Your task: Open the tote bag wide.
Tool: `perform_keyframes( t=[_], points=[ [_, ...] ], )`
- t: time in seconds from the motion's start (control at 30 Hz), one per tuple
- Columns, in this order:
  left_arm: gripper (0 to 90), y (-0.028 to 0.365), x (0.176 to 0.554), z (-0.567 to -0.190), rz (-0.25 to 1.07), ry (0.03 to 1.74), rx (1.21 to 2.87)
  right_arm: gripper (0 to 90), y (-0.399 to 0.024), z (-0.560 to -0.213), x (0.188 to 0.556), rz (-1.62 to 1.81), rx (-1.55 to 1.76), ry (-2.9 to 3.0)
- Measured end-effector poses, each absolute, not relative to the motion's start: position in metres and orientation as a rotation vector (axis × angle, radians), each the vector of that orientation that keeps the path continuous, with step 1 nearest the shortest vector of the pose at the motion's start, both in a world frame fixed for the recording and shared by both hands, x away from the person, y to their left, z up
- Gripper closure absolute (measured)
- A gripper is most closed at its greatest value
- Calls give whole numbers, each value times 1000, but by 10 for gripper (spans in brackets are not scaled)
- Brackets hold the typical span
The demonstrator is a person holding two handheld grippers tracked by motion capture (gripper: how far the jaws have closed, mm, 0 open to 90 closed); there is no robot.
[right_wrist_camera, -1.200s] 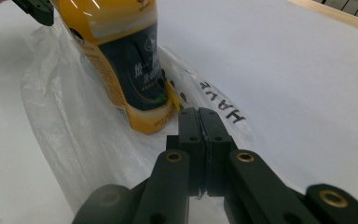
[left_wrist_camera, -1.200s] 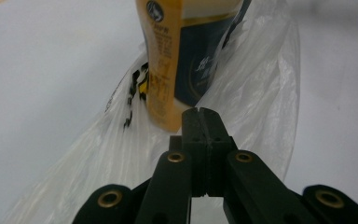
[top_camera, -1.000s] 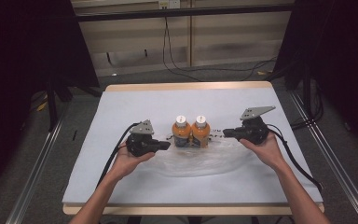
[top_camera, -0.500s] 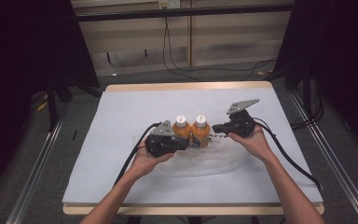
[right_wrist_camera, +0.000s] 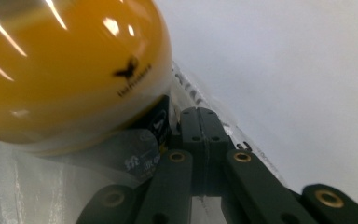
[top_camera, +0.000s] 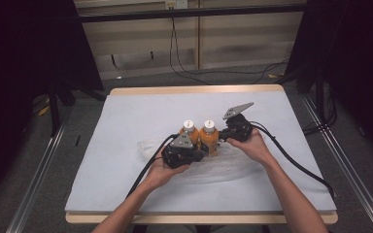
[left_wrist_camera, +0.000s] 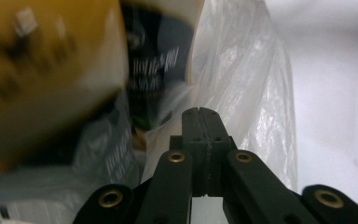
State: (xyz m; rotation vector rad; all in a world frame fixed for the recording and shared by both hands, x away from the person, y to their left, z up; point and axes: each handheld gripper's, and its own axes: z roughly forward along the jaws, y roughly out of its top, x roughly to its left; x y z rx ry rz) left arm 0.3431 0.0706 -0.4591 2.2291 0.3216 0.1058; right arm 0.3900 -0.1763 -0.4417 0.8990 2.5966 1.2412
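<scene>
Left gripper [top_camera: 200, 154] and right gripper [top_camera: 222, 137] both pressed together, empty, flanking two orange bottles [top_camera: 208, 137] on a clear plastic bag [top_camera: 233, 165], gripper views showing dark bottle labels [left_wrist_camera: 156, 70], grey tabletop [top_camera: 126, 121].

In my left gripper view the near orange bottle [left_wrist_camera: 42, 70] is blurred and cut off; I can't read its label.

You see glossy orange plastic bottles [top_camera: 201, 136], a crinkled clear film bag [left_wrist_camera: 242, 74], matt black claws, a wood-edged tabletop [top_camera: 194, 90].
</scene>
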Motion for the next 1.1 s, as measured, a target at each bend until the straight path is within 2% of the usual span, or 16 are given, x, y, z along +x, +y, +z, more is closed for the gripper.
perform_keyframes(
  t=[0.37, 0.53, 0.73, 0.83, 1.1],
  points=[
    [900, 68, 337, -474, 89, 304, 2307, 900, -172, -470, 398, 1173, 977, 2652],
    [900, 68, 333, -482, 39, 306, 2317, 900, -169, -480, 402, 1131, 1011, 2674],
    [900, 69, 330, -481, 25, 289, 2338, 900, -168, -482, 408, 1132, 1047, 2664],
    [900, 72, 328, -483, -26, 271, 2315, 900, -164, -481, 410, 1113, 1050, 2652],
    [900, 71, 323, -484, 2, 252, 2303, 900, -161, -483, 417, 1130, 1074, 2628]
  ],
)
